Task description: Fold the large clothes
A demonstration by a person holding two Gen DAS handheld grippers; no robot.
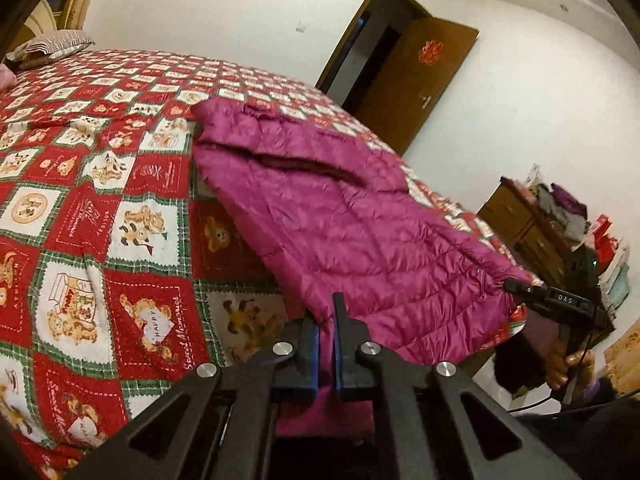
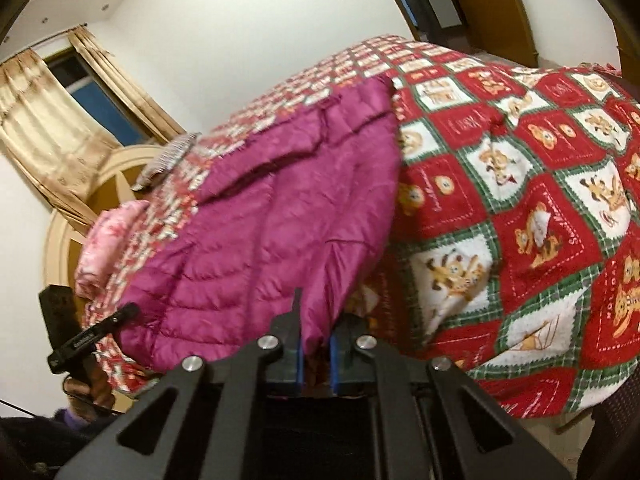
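Jacket [image 1: 336, 220] lengthwise on bed [image 1: 100, 184]; hem toward tools, collar away.

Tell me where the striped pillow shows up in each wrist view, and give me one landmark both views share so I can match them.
Left wrist view: the striped pillow lies at the far upper left, at the head of the bed.
Right wrist view: the striped pillow sits left of centre, beside the arched headboard.
Shared landmark: the magenta quilted jacket spread on the red patchwork bedspread.
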